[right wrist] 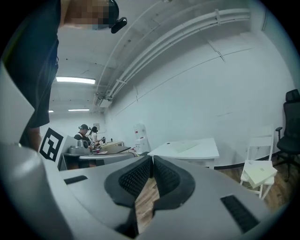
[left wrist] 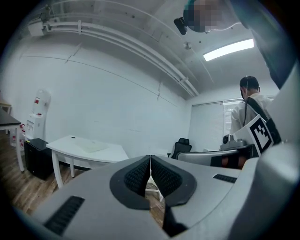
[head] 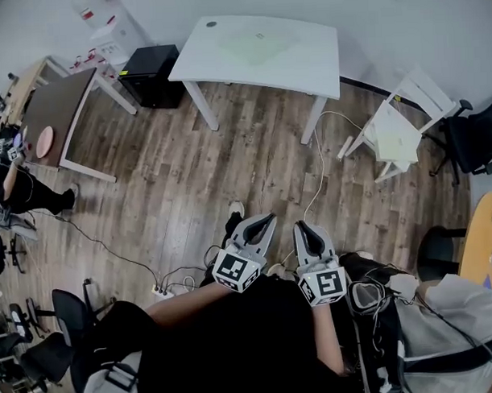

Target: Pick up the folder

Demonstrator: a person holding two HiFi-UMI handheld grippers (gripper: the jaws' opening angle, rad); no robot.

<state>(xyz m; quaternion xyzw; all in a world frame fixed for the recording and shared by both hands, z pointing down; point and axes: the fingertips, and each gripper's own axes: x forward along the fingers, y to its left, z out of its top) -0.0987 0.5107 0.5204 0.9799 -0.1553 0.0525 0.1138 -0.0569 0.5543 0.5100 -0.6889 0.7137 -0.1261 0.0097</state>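
With left claw [head: 268, 218] and right claw [head: 303, 227] shut and empty, the folder [head: 257, 46] amid the desk [head: 314, 68] must be approached, claws opened.

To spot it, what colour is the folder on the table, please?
The folder is pale green; see head view.
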